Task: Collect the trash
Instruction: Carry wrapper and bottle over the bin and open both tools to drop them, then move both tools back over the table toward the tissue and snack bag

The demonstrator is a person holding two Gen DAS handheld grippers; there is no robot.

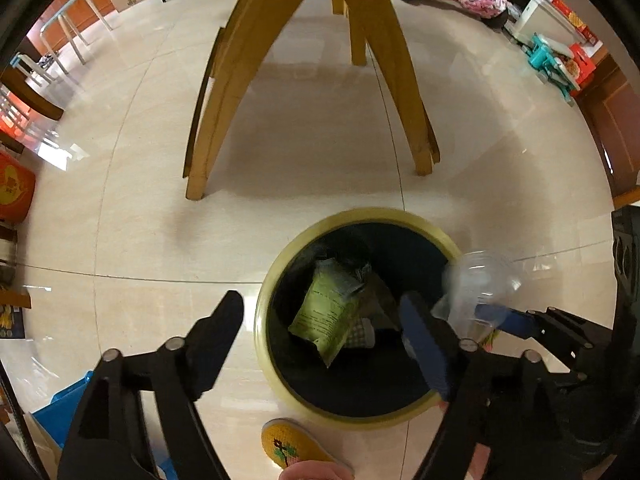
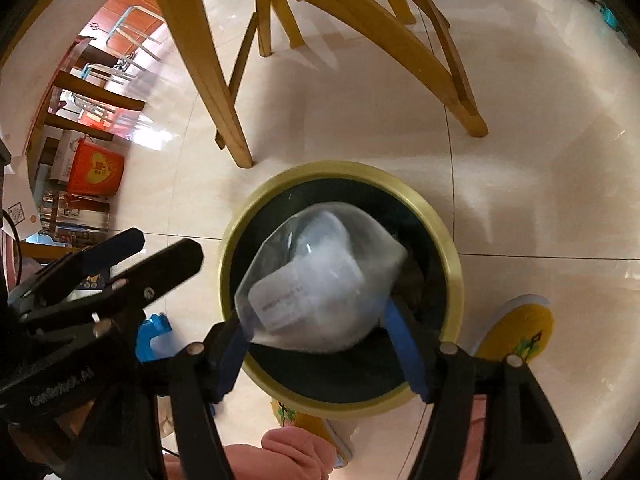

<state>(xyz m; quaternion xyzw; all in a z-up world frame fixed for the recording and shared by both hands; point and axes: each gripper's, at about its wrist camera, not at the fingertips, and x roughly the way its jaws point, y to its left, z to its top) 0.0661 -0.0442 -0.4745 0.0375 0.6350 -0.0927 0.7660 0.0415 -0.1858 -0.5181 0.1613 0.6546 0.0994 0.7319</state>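
Cup (image 1: 480, 284), clear plastic, hangs over bin (image 1: 280, 280) at its right rim, clamped by right gripper (image 1: 486, 314). Left gripper (image 1: 320, 320): jaws apart, empty, over near-left rim. Green packet (image 1: 332, 312) visible inside.

Right wrist: cup (image 2: 320, 276) sits directly above bin (image 2: 448, 240) opening, clamped in right gripper (image 2: 316, 328); it hides contents. Labelled side faces camera.
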